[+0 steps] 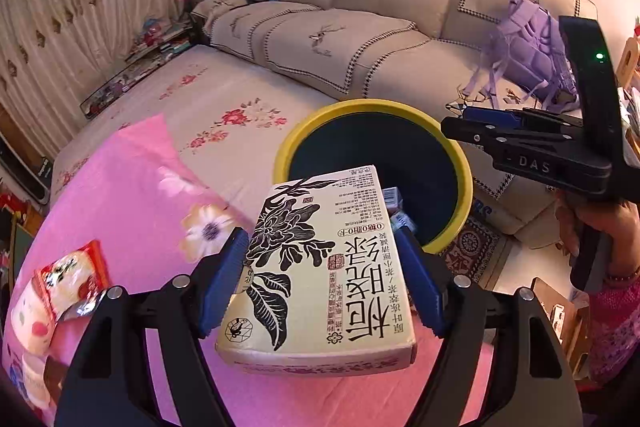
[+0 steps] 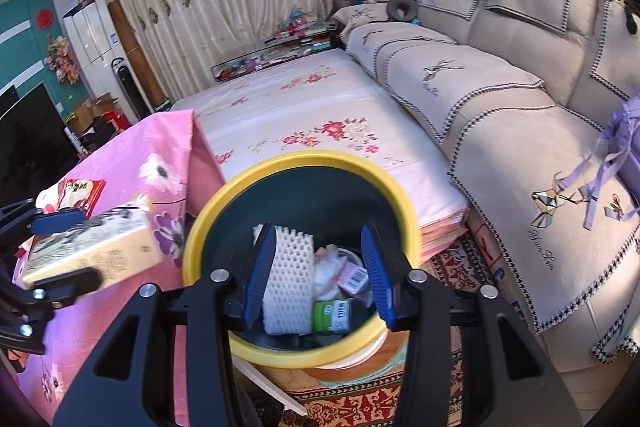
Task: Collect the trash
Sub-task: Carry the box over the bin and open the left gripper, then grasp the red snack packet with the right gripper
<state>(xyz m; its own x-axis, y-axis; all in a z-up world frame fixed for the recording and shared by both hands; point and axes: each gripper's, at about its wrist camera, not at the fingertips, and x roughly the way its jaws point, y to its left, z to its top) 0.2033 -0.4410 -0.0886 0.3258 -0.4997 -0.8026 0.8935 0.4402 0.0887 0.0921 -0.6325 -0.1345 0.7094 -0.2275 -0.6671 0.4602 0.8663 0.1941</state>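
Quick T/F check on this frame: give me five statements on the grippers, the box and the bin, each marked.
1. The left gripper holds a cream box printed with a black flower. True.
2. The bin has a red rim. False: the rim is yellow.
3. The right gripper is clamped on a white foam sheet. False: its pads grip nothing; the foam lies inside the bin below.
4. The bin already holds trash. True: foam, crumpled wrappers and a green-labelled container show inside.
5. A red snack packet lies on the sofa. False: it lies on the pink flowered cloth.
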